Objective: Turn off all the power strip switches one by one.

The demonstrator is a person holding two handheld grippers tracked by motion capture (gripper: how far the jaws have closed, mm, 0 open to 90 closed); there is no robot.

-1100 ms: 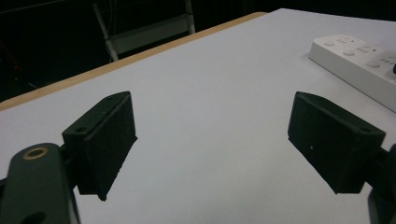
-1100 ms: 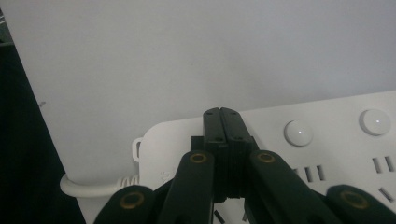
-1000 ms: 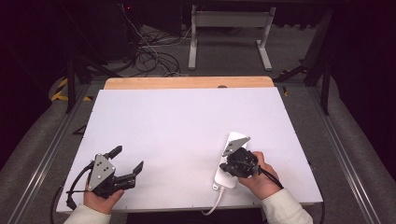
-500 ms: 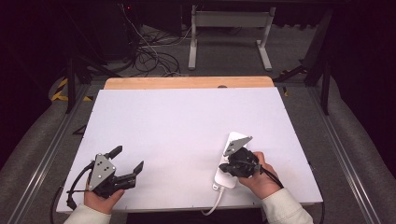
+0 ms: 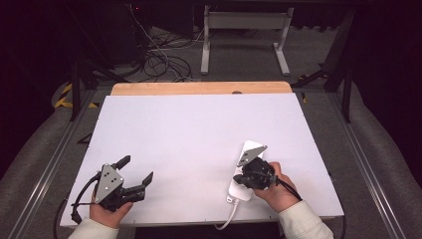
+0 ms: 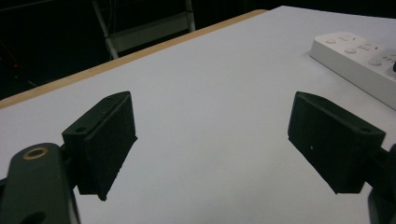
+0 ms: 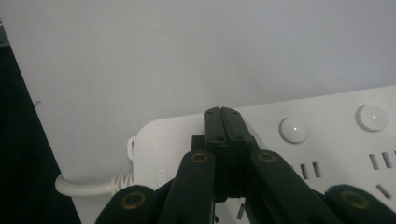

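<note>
A white power strip point(image 5: 241, 188) lies on the white table top point(image 5: 199, 134) at the front right, its cord point(image 5: 225, 220) trailing over the front edge. My right gripper point(image 5: 247, 175) hovers over the strip's cord end, jaws shut together with nothing between them point(image 7: 221, 112). The strip's round buttons point(image 7: 293, 129) and sockets show just to the right of the jaw tips. My left gripper point(image 5: 135, 175) rests at the front left, open and empty point(image 6: 212, 140). In the left gripper view the power strip point(image 6: 359, 56) sits far off at the upper right.
A wooden strip point(image 5: 199, 88) edges the table's far side. Beyond it stand a metal frame point(image 5: 244, 30) and loose cables point(image 5: 159, 55) on the floor. Metal rails point(image 5: 54, 154) run along both sides of the table.
</note>
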